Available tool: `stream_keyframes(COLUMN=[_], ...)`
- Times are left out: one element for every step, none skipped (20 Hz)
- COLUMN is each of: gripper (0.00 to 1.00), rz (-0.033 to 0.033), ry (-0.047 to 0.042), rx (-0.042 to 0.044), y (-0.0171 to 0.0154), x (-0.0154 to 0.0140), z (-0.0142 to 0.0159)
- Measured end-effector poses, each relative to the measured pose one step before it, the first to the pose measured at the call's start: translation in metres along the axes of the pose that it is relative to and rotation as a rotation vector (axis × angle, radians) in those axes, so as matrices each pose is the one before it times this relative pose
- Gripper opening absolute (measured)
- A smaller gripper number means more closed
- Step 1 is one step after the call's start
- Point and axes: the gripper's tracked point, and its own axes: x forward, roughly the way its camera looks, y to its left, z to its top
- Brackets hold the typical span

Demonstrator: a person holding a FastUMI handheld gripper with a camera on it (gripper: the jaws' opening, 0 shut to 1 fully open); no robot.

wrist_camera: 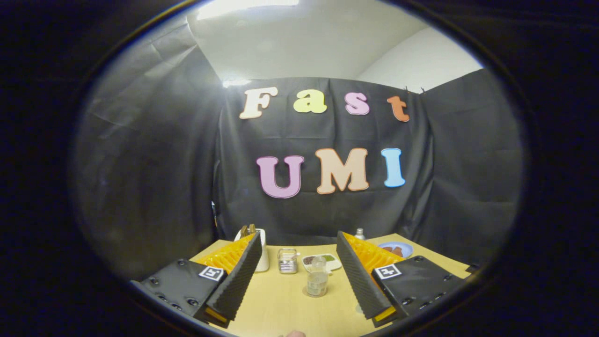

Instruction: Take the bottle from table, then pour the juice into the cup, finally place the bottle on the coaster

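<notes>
1. The gripper (299, 276) hangs above the pale wooden surface (276, 304), its jaws spread wide apart with nothing between the pads.
2. Straight ahead, in the gap between the two fingers, stands the small clear plastic bottle (317, 277), upright, with a pale liquid in its lower part and a clear cap on top.
3. That bottle appears to sit on a thin round coaster (314, 294) that peeks out around its base; I cannot tell the coaster's material.
4. Just beyond the bottle and a little left sits a clear glass cup (287, 260) with a handle, upright on the surface and apart from the bottle.
5. Right behind the bottle lies a white shallow dish (322, 262) holding dark and green bits, too small to identify.
6. By the left finger's tip stands a white container (262, 250) with brownish items poking from its top, partly hidden by that finger.
7. Past the right finger, a pale blue plate (395, 248) holds something reddish-brown, and a small silvery capped item (359, 233) rises just behind that finger's tip.
8. At the near rim of the surface, a bit of a fingertip (295, 333) of the person peeks in.
</notes>
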Motion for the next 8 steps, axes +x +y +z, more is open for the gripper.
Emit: stream_keyframes(gripper=[1.0, 1.0, 1.0, 1.0, 1.0, 1.0, 1.0, 1.0], rz=[-0.00135, 0.01493, 0.00257, 0.00549, 0.0027, 0.00224, 0.00476, -0.00127], ry=[-0.00027, 0.00198, -0.00201, -0.00038, -0.00208, -0.00377, -0.00465, -0.00636], rx=[-0.00144, 0.00274, -0.00261, -0.00305, -0.00364, -0.00104, 0.00196, 0.00233], y=[-0.0012, 0.00365, 0.00328, -0.00007, 0.00176, -0.00002, 0.00174, -0.00001], x=[-0.00078, -0.00113, -0.00013, -0.00202, -0.00063, -0.00104, -0.00061, -0.00051], z=[-0.00089, -0.00039, 0.00122, 0.00156, 0.00116, 0.00209, 0.00263, 0.00212])
